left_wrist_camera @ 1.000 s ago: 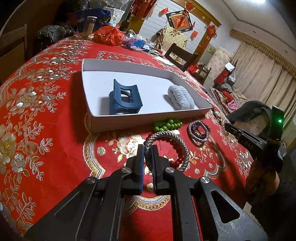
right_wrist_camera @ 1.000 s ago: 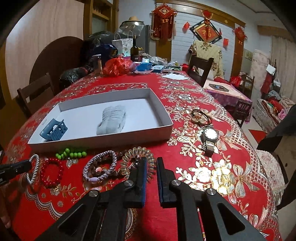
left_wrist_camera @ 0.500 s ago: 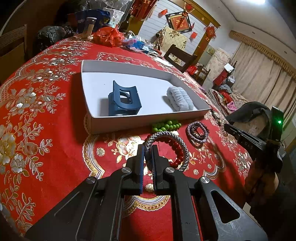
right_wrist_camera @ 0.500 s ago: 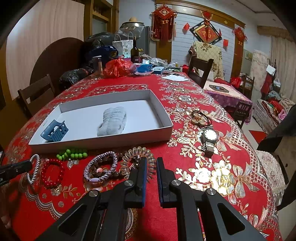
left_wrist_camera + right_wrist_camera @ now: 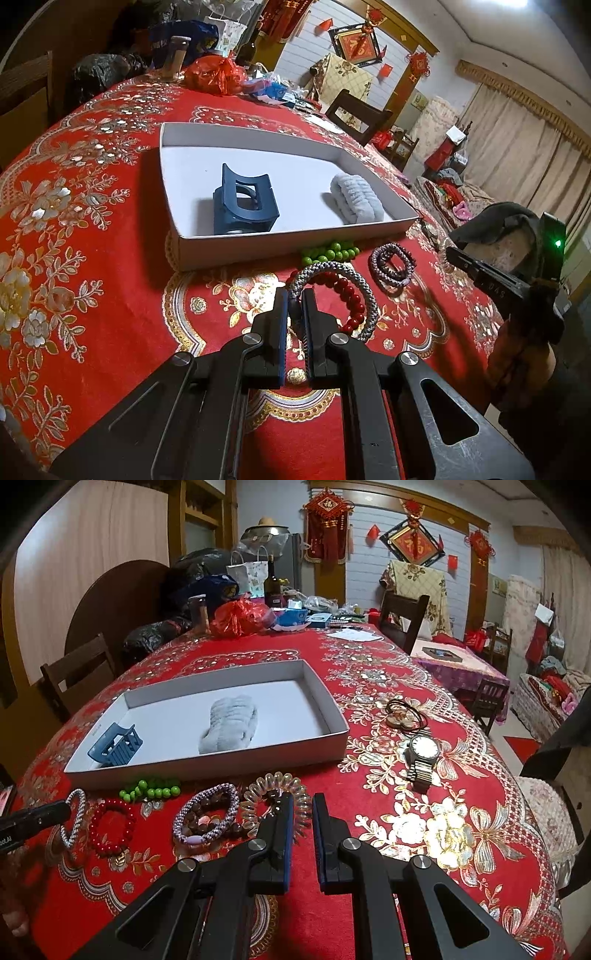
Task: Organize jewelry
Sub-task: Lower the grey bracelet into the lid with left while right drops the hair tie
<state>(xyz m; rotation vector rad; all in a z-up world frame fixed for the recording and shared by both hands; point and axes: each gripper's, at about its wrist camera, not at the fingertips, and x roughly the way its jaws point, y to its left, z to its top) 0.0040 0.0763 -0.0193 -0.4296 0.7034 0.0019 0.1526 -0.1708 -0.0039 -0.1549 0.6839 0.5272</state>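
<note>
jaws on the left gripper point(image 5: 294, 306) are nearly closed, pinching the near rim of the grey braided bracelet point(image 5: 364, 284), which stands partly lifted with its far side over the red bead bracelet point(image 5: 345, 291). jaws on the right gripper point(image 5: 303, 812) are drawn close with only a thin gap; whether they pinch the clear coil hair tie point(image 5: 275, 801) cannot be told, since the left finger point(image 5: 284, 819) hides the contact.

change over the last second: almost none. both grippers hold the same place and the same closure, and no item on the bench has shifted. judgement: grips are set and the lift toward the white tray point(image 5: 280, 242) has not begun; the task is at an early stage, with most pieces outside the tray.

inside the tray: blue claw clip point(image 5: 243, 205) and pale grey scrunchie point(image 5: 354, 199). on the red cloth just in front of the tray: green bead bracelet point(image 5: 328, 253) and purple braided bracelet point(image 5: 391, 264).

view differences:
- left wrist view shows the grey bracelet between its own fingers, and the right gripper from the side with a green light on it.
- right wrist view alone shows the wristwatch point(image 5: 423, 753) and a dark cord with wooden discs point(image 5: 404, 714) right of the tray, both still to be sorted, plus the coil hair tie, which is barely seen from the left.
</note>
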